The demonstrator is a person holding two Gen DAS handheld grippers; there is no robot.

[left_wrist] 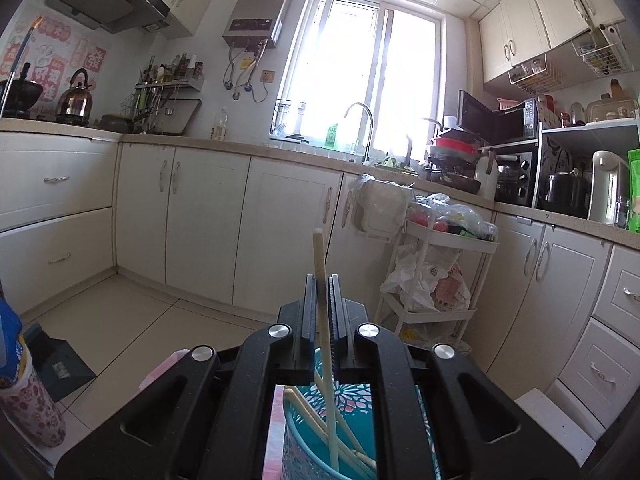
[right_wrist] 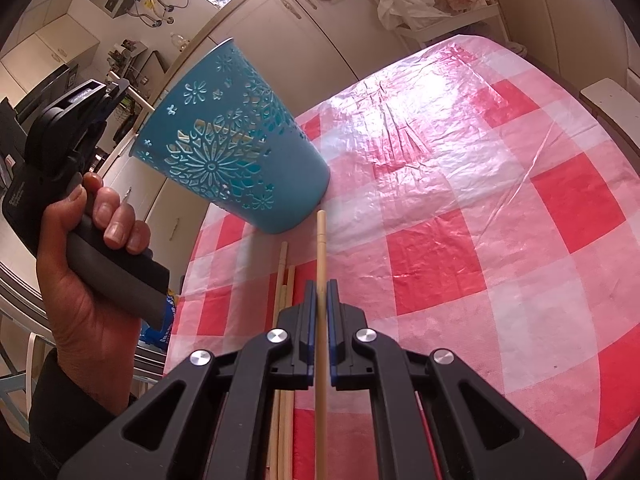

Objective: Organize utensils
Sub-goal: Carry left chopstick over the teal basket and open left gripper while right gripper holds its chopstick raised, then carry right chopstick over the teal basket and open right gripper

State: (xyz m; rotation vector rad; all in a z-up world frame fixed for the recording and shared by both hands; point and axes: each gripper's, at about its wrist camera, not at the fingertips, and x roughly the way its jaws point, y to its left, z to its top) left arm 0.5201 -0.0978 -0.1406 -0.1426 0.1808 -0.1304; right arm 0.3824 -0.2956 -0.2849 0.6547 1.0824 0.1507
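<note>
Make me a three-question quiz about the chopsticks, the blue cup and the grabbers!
1. Where does the teal cut-out plastic holder stand?
A floor
B red-and-white checked tablecloth
C counter

2. What colour are the loose wooden chopsticks on the cloth?
A pale tan
B black
C green

3. What is the right gripper doing?
A wide open
B shut on a spoon
C shut on a wooden chopstick

Answers: 1 B, its base sits on the checks. 2 A, light wood shows. 3 C, the stick runs between its closed fingers.
</note>
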